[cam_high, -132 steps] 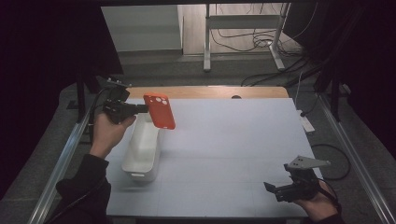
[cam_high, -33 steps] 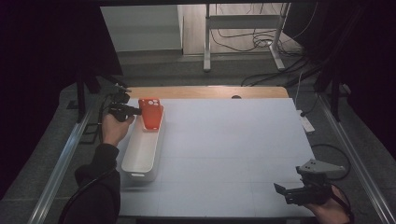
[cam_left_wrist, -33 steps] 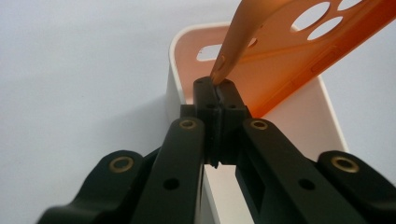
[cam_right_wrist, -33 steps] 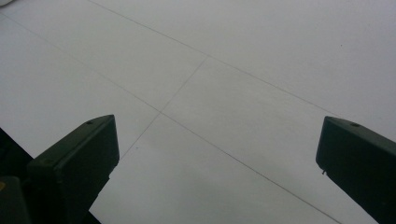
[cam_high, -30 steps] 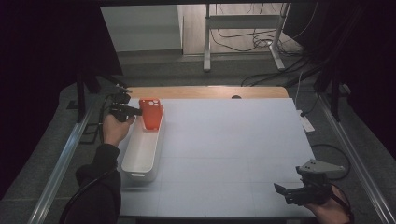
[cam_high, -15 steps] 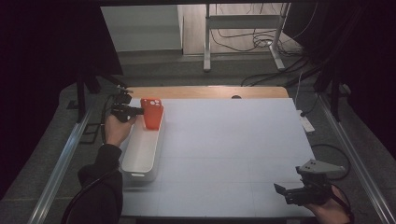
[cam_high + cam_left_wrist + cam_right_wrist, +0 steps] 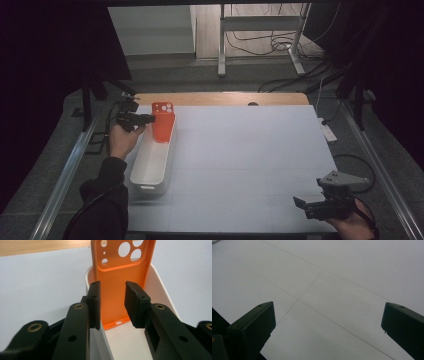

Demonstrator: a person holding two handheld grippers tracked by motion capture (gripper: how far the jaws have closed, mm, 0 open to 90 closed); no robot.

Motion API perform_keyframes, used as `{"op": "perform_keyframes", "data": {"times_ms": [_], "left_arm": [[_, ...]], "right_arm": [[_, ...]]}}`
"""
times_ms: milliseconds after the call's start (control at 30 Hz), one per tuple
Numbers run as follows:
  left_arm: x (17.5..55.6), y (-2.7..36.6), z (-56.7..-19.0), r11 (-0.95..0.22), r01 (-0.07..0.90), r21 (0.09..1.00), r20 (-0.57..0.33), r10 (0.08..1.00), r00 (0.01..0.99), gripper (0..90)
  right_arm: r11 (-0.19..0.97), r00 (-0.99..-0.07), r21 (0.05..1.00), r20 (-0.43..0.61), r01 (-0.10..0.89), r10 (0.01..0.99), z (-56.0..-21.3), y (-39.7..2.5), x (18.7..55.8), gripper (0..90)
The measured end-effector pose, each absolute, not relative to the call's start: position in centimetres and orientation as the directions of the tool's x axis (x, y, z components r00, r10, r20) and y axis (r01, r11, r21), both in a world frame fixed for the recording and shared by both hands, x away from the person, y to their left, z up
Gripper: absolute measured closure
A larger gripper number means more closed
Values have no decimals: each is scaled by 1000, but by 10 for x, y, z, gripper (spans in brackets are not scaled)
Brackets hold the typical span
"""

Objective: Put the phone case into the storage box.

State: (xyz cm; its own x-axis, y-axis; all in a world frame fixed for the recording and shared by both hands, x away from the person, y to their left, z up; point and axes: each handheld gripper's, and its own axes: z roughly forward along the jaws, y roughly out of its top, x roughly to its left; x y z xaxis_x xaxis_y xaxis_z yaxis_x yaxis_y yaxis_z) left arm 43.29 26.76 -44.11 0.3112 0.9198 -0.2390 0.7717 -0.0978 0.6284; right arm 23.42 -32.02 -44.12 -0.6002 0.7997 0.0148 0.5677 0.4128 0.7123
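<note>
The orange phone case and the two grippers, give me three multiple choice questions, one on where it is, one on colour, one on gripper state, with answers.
1. Where does the phone case stand?
A. Flat on the table
B. In the bin's far end
C. Under the right gripper

2. What colour is the bin?
A. White
B. Black
C. Blue

3. How are the right gripper's jaws?
A. Shut on the case
B. Shut on nothing
C. Wide open

Answers: 1 B, the case stands upright inside the far end; 2 A, its walls are white; 3 C, bare table shows between its jaws.
</note>
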Motion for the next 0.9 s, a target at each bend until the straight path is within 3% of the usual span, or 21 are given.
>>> {"op": "perform_keyframes", "data": {"times_ms": [900], "left_arm": [[421, 259, -434, -137, 732, 668, -226, 899, 375, 361]], "right_arm": [[418, -603, 710, 13, 567, 798, -442, -320, 234, 0]]}}
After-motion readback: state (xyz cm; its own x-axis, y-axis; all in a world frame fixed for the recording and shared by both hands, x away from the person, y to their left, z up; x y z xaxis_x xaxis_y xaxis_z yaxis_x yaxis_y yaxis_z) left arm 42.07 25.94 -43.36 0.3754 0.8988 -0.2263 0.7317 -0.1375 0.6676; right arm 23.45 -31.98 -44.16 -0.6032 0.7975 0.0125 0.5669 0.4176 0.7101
